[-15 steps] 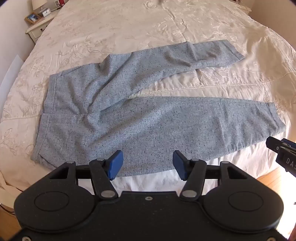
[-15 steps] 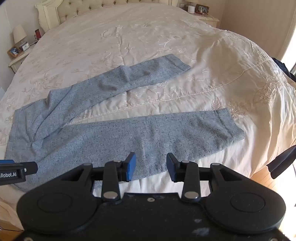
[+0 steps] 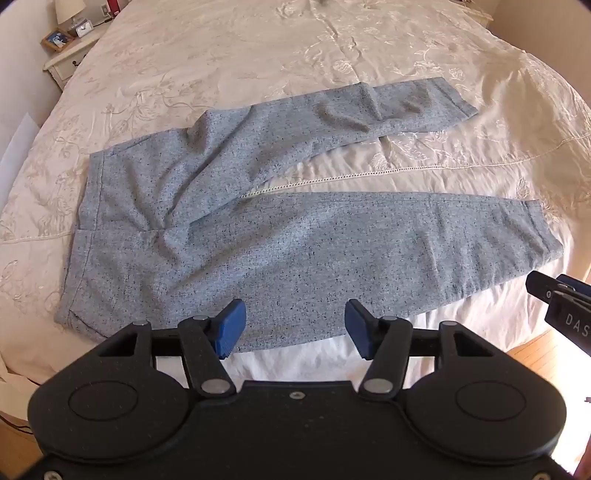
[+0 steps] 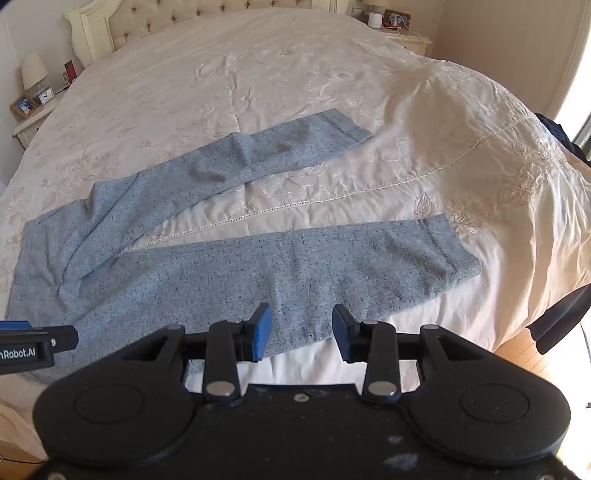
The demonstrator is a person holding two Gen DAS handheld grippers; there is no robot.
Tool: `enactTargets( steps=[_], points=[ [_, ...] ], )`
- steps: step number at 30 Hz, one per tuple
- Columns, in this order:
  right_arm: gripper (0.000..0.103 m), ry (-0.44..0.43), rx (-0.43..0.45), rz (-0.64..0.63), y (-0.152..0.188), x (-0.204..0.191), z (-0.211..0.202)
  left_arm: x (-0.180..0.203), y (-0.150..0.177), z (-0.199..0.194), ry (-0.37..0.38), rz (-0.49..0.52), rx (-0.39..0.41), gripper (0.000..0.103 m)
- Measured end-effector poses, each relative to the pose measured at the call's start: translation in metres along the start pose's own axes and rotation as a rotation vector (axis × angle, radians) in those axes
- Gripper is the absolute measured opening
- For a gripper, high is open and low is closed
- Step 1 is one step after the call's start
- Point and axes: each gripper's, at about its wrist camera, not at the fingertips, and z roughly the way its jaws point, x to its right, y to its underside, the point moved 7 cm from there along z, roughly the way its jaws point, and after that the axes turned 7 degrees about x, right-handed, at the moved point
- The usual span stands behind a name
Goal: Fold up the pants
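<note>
We're hovering both grippers, left gripper and right gripper, jaws spread wide and holding nothing, over the grey-blue speckled sweatpants lying flat mid-frame on the cream bedspread, legs splayed. We're guessing soft, light, floppy knit, so we're eyeing the waistband and cuffs. Partial lettering's showing: "DAS" and "nRobot.AI".

My bedroom, sunlit from the right.

Ahead of my tool lies the bed under a cream embroidered cover, its tufted headboard at the far end; nightstands flank it, a lamp on the left one, wood floor below right.
</note>
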Motion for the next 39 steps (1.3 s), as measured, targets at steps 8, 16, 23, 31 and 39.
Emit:
enactTargets(
  steps=[8,16,23,31,39],
  points=[
    [0.039,0.013,-0.024,-0.005,0.0,0.0,0.003,0.0,0.001,0.004,0.003,0.002,-0.007,0.062],
    [0.039,0.013,-0.028,-0.011,-0.001,-0.001,0.004,-0.002,0.001,0.008,-0.001,0.002,-0.014,0.062],
    [0.039,0.002,-0.037,-0.012,-0.002,-0.004,0.007,-0.007,0.001,0.012,-0.018,-0.014,-0.028,0.062],
    [0.039,-0.012,-0.05,-0.019,-0.003,-0.008,0.013,-0.009,0.003,0.015,-0.036,-0.027,-0.048,0.062],
    [0.039,-0.03,-0.062,-0.038,-0.001,-0.012,0.014,-0.014,0.004,0.015,-0.039,-0.046,-0.06,0.062]
  ],
)
